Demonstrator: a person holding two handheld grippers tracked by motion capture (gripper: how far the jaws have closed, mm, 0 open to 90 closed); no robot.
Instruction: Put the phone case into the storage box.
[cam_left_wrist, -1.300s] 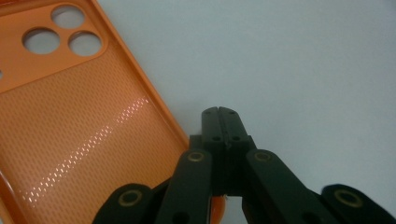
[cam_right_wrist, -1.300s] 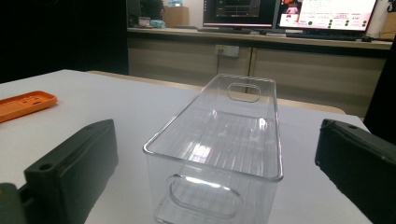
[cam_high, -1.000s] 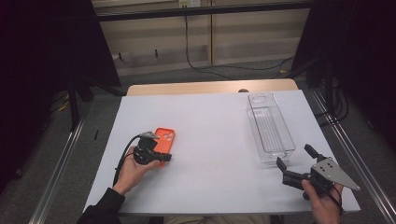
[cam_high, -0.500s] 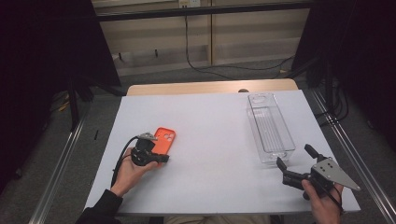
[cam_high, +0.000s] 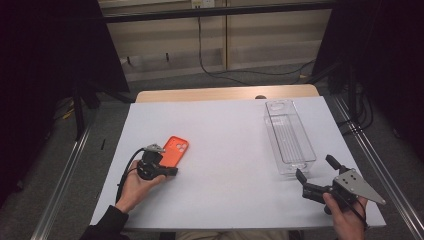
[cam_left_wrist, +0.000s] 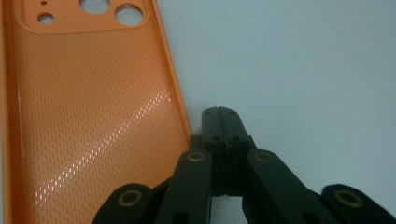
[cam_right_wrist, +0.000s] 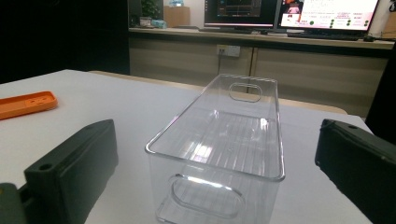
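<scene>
Orange case flat on table, left of bin; left gripper clenched empty at its edge, right gripper released wide; risk: closed tips shove case instead of grasping.

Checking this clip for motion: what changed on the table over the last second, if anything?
Very little. The left gripper drew slightly toward the person along the orange phone case's near edge, jaws shut and empty beside it. The case, the clear bin and the open right gripper stayed where they were.
</scene>
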